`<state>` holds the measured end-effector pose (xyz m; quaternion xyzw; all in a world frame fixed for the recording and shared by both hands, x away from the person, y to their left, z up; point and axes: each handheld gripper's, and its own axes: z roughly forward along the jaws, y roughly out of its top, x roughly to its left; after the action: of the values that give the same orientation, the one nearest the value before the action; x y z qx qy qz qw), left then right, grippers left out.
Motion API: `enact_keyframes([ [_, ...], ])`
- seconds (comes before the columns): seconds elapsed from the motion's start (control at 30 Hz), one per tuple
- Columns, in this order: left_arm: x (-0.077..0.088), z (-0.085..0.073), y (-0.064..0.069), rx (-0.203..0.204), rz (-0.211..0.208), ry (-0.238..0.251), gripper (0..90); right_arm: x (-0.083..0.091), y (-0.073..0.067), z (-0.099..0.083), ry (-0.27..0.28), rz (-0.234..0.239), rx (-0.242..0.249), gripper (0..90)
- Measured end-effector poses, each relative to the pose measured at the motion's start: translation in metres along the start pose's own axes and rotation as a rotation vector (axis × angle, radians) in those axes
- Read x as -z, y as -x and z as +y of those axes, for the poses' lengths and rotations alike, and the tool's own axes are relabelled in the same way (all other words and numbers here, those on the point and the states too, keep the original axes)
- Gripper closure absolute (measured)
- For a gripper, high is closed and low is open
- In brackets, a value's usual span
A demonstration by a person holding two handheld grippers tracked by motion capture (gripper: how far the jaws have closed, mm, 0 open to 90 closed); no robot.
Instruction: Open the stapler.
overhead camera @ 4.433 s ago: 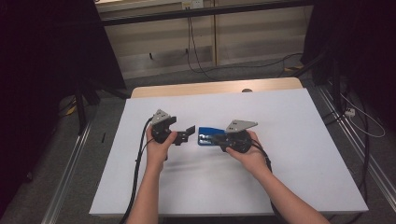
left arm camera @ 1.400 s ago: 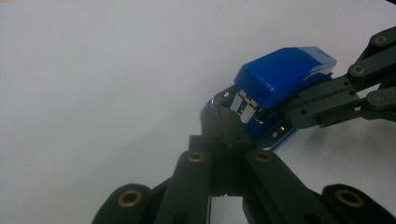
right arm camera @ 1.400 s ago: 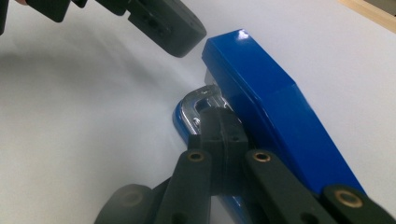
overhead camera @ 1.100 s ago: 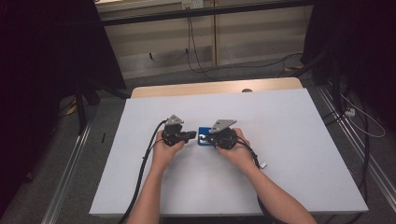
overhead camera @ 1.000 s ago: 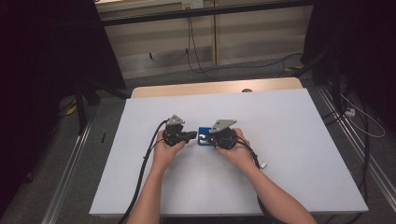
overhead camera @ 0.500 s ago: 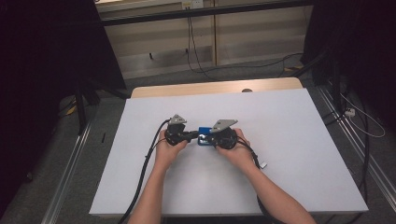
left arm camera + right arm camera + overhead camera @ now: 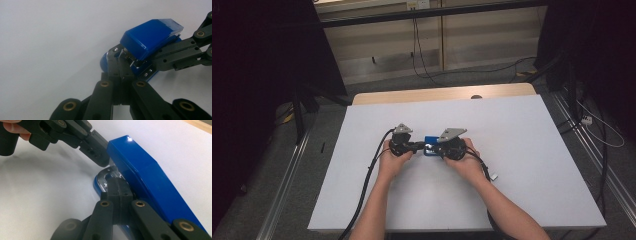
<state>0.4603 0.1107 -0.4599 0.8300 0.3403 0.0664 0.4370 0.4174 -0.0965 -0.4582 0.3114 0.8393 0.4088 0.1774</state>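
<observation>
Midway across the desk [image 7: 532, 165], a blue stapler [image 7: 150, 37] is pinched by both closed tongs — left tongs [image 7: 120, 72], right tongs [image 7: 117, 192] — rigid, light, glossy; its metal base is best gripped.

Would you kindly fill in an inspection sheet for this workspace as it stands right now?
Surface: white table, wooden strip at the far edge.
Job's things: blue stapler lying mid-table, top raised.
Clutter: small white piece by the right forearm.
Grippers: left gripper and right gripper both shut, tips at the stapler's metal parts.
Cables: black cable trailing from the left gripper.
Surroundings: floor cables, dark stands either side.
</observation>
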Motion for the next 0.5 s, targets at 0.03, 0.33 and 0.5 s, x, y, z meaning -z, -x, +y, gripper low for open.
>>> enact_keyframes([
  [0.03, 0.0001, 0.0001, 0.0001, 0.0, 0.001, 0.0, 90.0, 0.0, 0.0, -0.0001, 0.0, -0.001, 0.0, 90.0],
  [0.33, 0.0026, 0.0015, 0.0006, 0.004, -0.002, 0.014, 90.0, 0.0, -0.0003, -0.0005, 0.003, -0.003, -0.002, 90.0],
  [0.5, 0.003, 0.0021, 0.0005, 0.006, -0.004, 0.022, 90.0, 0.0, -0.0004, -0.0005, 0.002, -0.003, -0.002, 90.0],
])
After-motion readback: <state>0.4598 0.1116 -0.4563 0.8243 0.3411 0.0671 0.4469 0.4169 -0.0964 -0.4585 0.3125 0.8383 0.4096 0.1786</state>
